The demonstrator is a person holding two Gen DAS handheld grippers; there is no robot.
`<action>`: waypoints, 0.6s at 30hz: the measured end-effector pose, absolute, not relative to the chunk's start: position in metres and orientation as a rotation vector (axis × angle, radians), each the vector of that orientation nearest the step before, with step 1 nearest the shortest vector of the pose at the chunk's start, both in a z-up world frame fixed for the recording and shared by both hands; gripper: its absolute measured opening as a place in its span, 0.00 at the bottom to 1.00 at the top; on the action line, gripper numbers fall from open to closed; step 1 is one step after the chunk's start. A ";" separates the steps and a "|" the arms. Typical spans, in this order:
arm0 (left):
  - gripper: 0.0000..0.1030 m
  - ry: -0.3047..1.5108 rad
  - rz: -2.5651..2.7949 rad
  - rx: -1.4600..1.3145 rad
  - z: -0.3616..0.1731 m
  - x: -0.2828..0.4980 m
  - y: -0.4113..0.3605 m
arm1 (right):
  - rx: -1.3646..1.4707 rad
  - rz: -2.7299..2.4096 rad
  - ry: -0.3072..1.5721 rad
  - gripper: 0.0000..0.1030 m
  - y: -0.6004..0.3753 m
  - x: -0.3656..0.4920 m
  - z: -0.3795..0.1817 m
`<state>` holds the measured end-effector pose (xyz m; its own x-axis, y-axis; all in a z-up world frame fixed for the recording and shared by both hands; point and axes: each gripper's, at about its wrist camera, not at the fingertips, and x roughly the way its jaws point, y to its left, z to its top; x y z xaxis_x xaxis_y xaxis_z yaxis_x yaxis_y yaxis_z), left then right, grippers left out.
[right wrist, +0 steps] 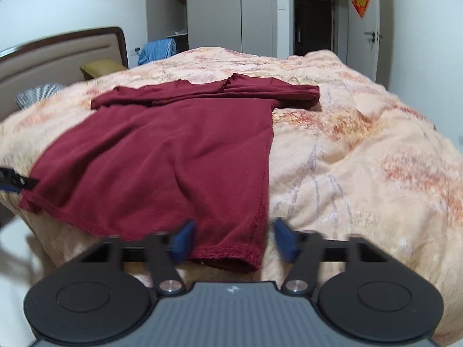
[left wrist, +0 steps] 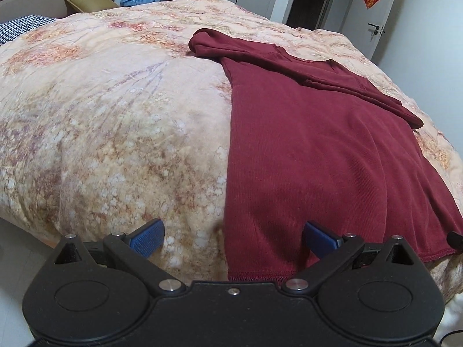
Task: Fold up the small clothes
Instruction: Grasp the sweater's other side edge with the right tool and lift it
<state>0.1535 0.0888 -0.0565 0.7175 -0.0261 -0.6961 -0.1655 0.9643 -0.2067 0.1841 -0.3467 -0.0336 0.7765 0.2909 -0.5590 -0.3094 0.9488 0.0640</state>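
A dark red shirt (left wrist: 312,156) lies flat on the bed, with its hem at the near edge and its sleeves folded across the top. It also shows in the right wrist view (right wrist: 173,156). My left gripper (left wrist: 233,238) is open and empty, and its jaws straddle the hem's left corner. My right gripper (right wrist: 233,238) is open and empty, and its jaws straddle the hem's right corner (right wrist: 249,257). The left gripper's tip shows at the left edge of the right wrist view (right wrist: 17,182).
The bed is covered by a peach floral quilt (left wrist: 110,121). At its head are a padded headboard (right wrist: 58,57), a checked pillow (left wrist: 20,29) and an olive cushion (left wrist: 86,3). A wardrobe (right wrist: 214,11) and a door (right wrist: 367,29) stand behind the bed.
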 end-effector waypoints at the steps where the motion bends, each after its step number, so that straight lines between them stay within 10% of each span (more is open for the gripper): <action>1: 0.99 0.770 0.079 -0.264 -0.056 0.153 0.089 | -0.009 0.335 0.610 0.26 -0.349 0.185 -0.032; 3: 0.99 0.772 0.083 -0.266 -0.054 0.150 0.090 | 0.027 0.343 0.604 0.09 -0.356 0.183 -0.027; 13: 0.99 0.662 0.047 -0.205 -0.038 0.131 0.076 | 0.141 0.306 0.621 0.09 -0.397 0.194 -0.017; 18: 0.99 0.591 -0.048 -0.080 -0.027 0.129 0.048 | -0.061 0.286 0.563 0.55 -0.378 0.184 -0.018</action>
<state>0.1286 0.0476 -0.0269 0.8295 -0.0683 -0.5543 0.0224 0.9958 -0.0893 0.1839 -0.3781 -0.0176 0.8074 0.2508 -0.5340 -0.2839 0.9586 0.0211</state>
